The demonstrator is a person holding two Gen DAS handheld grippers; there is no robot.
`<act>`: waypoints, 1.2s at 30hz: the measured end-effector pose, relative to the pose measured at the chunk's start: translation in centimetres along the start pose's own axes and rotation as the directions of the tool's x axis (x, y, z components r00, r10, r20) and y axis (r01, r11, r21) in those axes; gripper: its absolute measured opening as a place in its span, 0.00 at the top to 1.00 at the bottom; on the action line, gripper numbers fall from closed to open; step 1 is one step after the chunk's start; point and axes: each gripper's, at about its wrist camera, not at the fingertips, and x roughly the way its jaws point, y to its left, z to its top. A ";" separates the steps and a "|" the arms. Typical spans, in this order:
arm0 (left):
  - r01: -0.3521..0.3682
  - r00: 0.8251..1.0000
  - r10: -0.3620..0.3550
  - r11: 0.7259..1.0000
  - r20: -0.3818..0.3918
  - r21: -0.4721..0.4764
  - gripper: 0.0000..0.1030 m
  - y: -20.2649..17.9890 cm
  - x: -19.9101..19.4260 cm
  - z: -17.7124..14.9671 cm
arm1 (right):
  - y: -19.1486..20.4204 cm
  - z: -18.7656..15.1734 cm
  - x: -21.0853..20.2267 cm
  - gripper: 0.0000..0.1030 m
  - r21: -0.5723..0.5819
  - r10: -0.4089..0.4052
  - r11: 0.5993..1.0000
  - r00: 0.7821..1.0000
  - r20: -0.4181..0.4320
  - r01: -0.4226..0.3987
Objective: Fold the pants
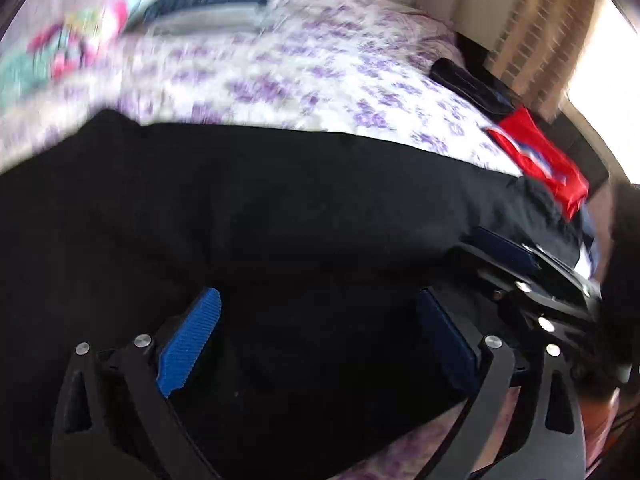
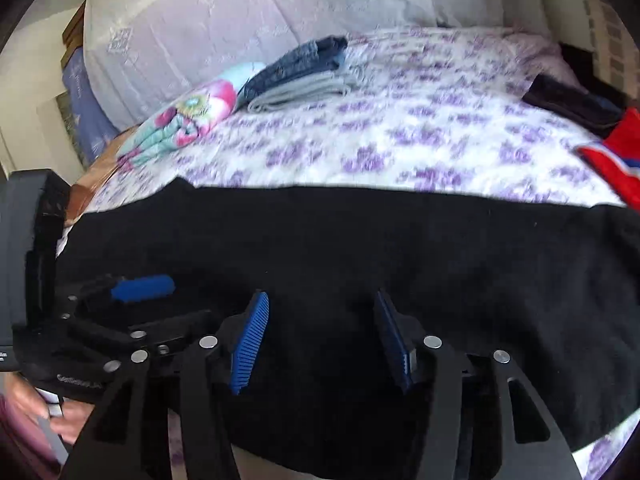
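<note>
Under both grippers: flat black fabric pants (image 2: 360, 248) on purple-floral bedsheet (image 2: 400, 140). L gripper (image 1: 316, 336) & R gripper (image 2: 320, 344) jaws apart, grasping nothing.

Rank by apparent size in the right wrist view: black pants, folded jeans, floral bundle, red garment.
1. Black pants, largest, though nearest the camera.
2. Floral bundle and folded jeans: look alike, no ranking.
3. Red garment: cut off at the frame edge, so unsure.

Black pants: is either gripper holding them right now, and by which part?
Neither. The left gripper and right gripper both hang open over the black pants spread on the bed; no fabric is pinched between their pads.
</note>
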 end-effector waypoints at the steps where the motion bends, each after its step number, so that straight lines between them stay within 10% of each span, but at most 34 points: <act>1: -0.021 1.000 0.021 0.999 -0.006 0.028 0.06 -0.5 0.0 -0.1 | -0.5 0.1 -0.4 0.49 -0.010 0.008 1.000 1.000 -0.004 -0.008; 5: -0.056 0.998 0.055 0.996 0.005 0.074 0.06 -1.0 -0.2 -1.0 | -6.4 -0.9 -3.1 0.51 0.019 -0.214 0.977 0.977 0.018 0.214; 8: -0.054 0.999 0.053 0.996 0.006 0.072 0.04 -1.1 -0.1 -1.1 | -11.9 -2.1 -6.0 0.84 0.195 -0.175 0.967 0.984 0.027 0.167; 11: -0.075 0.997 0.074 0.993 0.019 0.087 0.04 -1.3 0.0 -1.3 | -13.4 -3.2 -10.9 0.37 0.309 -0.216 0.938 0.962 0.169 0.156; 16: -0.075 0.997 0.073 0.994 0.028 0.084 0.04 -1.2 0.0 -1.3 | -16.6 -6.2 -17.4 0.32 0.571 -0.454 0.785 0.850 0.267 0.240; 19: -0.086 0.996 0.083 0.992 0.029 0.089 0.04 -1.3 0.2 -1.2 | -18.8 -6.2 -15.5 0.33 0.607 -0.402 0.765 0.896 0.189 0.215; 22: -0.083 0.996 0.080 0.993 0.031 0.087 0.04 -1.2 0.1 -1.3 | -18.2 -5.1 -12.7 0.61 0.572 -0.344 0.798 0.923 0.174 0.190; 25: -0.076 0.997 0.074 0.994 0.033 0.083 0.04 -1.2 0.2 -1.2 | -13.6 -3.5 -11.6 0.81 0.334 -0.589 0.790 0.786 0.185 0.514; 26: -0.076 0.997 0.073 0.994 0.034 0.083 0.04 -1.2 0.2 -1.2 | -11.3 -3.4 -10.8 0.84 0.206 -0.665 0.747 0.714 0.220 0.632; 31: -0.083 0.996 0.081 0.993 0.036 0.087 0.04 -1.2 0.3 -1.2 | -5.1 -5.0 -6.4 0.85 -0.203 -0.773 0.496 0.535 0.340 0.844; 33: -0.082 0.996 0.079 0.993 0.035 0.087 0.04 -1.2 0.3 -1.2 | -4.6 -5.3 -5.6 0.85 -0.263 -0.776 0.460 0.528 0.345 0.848; 36: -0.081 0.996 0.078 0.993 0.036 0.087 0.04 -1.2 0.2 -1.2 | -5.7 -4.6 -7.0 0.74 -0.157 -0.728 0.603 0.620 0.292 0.782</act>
